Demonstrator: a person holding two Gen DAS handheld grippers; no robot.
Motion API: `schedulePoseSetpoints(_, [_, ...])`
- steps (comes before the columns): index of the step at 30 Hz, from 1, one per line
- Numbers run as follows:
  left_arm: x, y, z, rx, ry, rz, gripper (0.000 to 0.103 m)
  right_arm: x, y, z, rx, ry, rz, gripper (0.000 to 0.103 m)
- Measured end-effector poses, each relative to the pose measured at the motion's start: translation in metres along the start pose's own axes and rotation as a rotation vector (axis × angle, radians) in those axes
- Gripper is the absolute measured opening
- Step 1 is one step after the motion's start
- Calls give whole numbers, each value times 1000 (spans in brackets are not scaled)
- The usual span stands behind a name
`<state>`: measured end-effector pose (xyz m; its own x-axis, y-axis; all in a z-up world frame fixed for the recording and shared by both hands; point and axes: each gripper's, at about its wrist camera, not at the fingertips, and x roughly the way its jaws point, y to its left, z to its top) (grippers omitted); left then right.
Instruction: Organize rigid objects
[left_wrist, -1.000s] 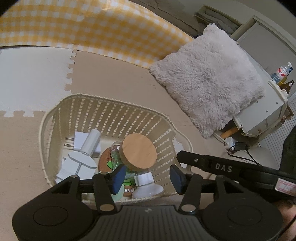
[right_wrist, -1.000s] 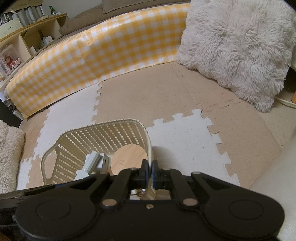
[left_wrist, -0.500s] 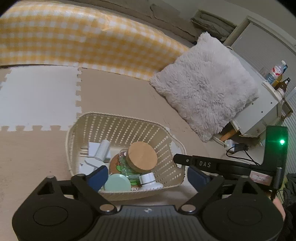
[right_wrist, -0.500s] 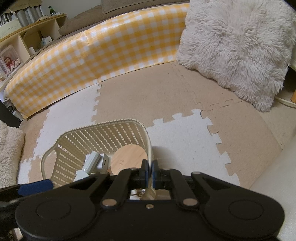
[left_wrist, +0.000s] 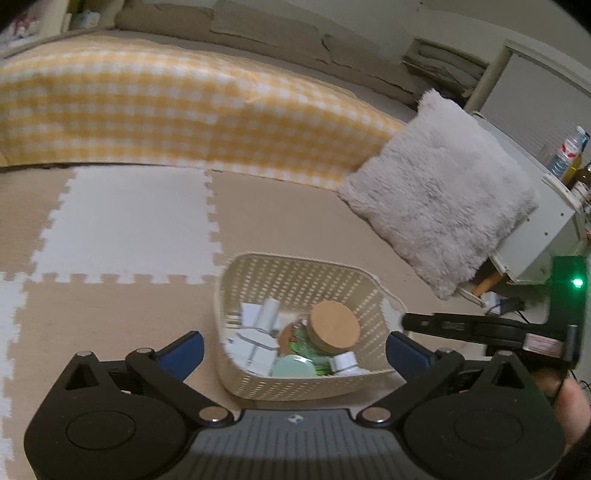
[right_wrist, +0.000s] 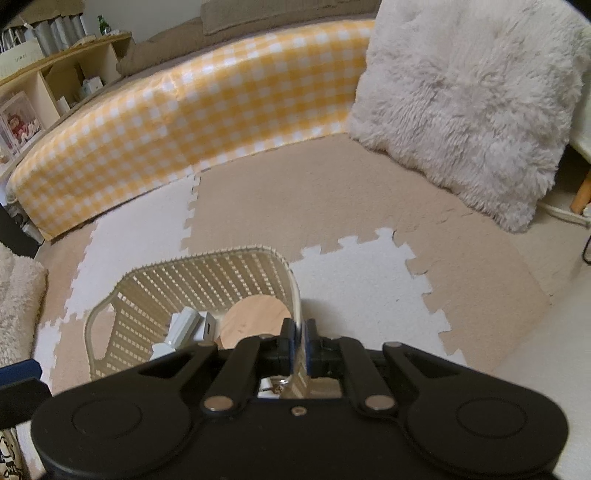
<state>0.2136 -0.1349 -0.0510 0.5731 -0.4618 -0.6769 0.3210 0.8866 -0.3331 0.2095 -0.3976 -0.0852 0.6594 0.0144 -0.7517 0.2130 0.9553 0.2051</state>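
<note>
Left wrist view: one cream basket (left_wrist: 373, 295) on foam floor mat (left_wrist: 122, 221), holding one jar with wooden lid (left_wrist: 334, 328), one mint-green lid (left_wrist: 295, 368), one small white bottle (left_wrist: 343, 363), several white plug-like pieces (left_wrist: 258, 332), count unclear. Left gripper (left_wrist: 295, 350) jaws wide, just opened, nothing between. Right gripper (right_wrist: 299, 345) jaws narrow, pinching basket rim. One fluffy cushion (left_wrist: 443, 199) beyond.

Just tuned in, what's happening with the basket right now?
A person is sorting small items into the cream basket on the foam floor mat. The left gripper is open, its jaws just having spread, with nothing between them. In the basket lie a cork-lidded jar, white adapters and a mint lid. The right gripper is clamped on the basket's rim.
</note>
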Motion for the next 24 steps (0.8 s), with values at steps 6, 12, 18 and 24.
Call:
schedulePoseSetpoints(6, [-19, 7, 0, 12, -43, 53, 103, -40, 7, 1, -43, -93, -27, 25])
schedulePoseSetpoints(12, [-42, 2, -1, 65, -98, 148, 103, -85, 24, -4, -87, -161, 3, 37])
schedulePoseSetpoints(18, [-78, -2, -7, 87, -171, 157, 103, -129, 34, -20, -106, -212, 23, 47])
schedulePoseSetpoints(24, [-113, -9, -19, 125, -232, 198, 103, -163, 39, -43, -120, -267, 9, 61])
